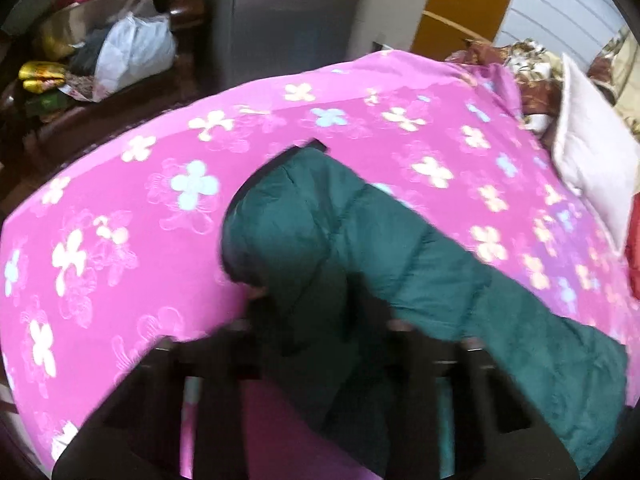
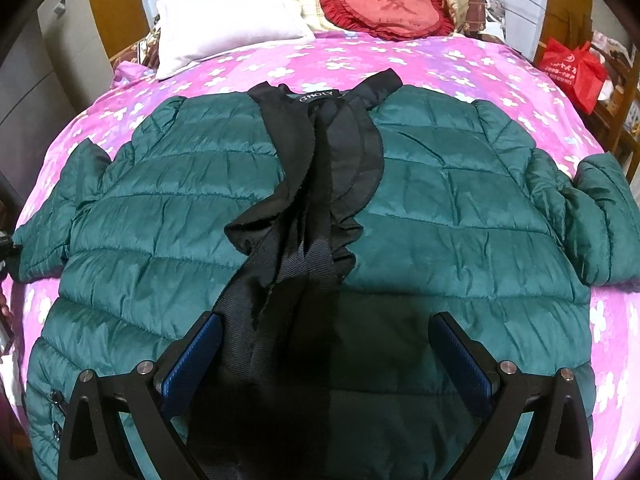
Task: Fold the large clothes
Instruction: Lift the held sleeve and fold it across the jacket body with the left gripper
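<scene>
A dark green quilted jacket with a black front placket and collar lies spread flat, front up, on a pink flowered bedspread. My right gripper is open and empty, hovering over the jacket's lower middle, fingers either side of the black strip. In the left wrist view, blurred by motion, my left gripper straddles the jacket's sleeve, which is lifted off the bedspread; the fingers look wide apart and I cannot tell whether they grip the fabric.
A white pillow and a red heart cushion lie at the bed's head. A red bag stands right of the bed. A white plastic bag and piled cloth sit on a dark seat left of the bed.
</scene>
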Tool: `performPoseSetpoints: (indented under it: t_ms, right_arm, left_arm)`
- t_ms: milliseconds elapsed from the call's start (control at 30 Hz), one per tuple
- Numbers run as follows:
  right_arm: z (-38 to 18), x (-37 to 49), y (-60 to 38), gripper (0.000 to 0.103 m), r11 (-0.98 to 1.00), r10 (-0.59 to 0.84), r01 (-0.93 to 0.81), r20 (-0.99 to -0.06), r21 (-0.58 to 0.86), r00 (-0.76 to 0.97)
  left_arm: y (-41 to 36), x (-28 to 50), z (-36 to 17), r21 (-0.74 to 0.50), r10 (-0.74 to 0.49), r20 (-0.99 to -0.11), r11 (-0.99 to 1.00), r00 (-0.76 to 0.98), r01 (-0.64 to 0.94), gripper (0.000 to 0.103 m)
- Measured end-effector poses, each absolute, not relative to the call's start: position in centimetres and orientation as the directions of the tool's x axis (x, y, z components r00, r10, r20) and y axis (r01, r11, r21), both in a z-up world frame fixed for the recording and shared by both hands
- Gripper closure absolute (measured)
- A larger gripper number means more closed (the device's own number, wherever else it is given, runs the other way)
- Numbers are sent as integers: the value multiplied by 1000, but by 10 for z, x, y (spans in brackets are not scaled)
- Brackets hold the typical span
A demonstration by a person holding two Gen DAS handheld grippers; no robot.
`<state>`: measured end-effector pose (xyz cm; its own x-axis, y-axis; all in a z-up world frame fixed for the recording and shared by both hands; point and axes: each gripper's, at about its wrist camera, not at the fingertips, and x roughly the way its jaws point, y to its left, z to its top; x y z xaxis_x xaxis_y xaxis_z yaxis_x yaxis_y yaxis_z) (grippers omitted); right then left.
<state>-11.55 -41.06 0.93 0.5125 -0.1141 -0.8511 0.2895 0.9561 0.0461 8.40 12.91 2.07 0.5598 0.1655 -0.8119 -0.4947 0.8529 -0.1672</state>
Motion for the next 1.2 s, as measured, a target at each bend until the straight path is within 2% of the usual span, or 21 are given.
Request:
performPoseSetpoints:
  t_ms: [133, 267, 500, 733, 1200]
  right_arm:
    - [12, -118, -410, 0, 957, -99, 282, -853, 59, 512]
    - [15, -125, -410, 0, 956, -81, 282, -851, 80, 519]
    - [22, -140, -413, 0, 957, -78, 276, -846, 84, 527]
    - [36, -158, -431, 0, 949, -88, 300, -826, 101, 557]
    - [30, -175, -473, 0, 924, -103, 360, -828, 125, 551]
  left_arm:
    - [110, 67, 51, -205, 123, -775, 878, 619, -432, 89]
    - [69, 39, 92, -235, 45, -718, 924, 694, -303, 90]
    - [-13, -1, 137, -182, -46, -652, 979, 757, -97, 90]
    - [-90, -31, 150, -170, -168, -649, 983, 742, 73, 90]
    - [-228, -70, 126, -153, -333, -704, 934, 627, 323, 90]
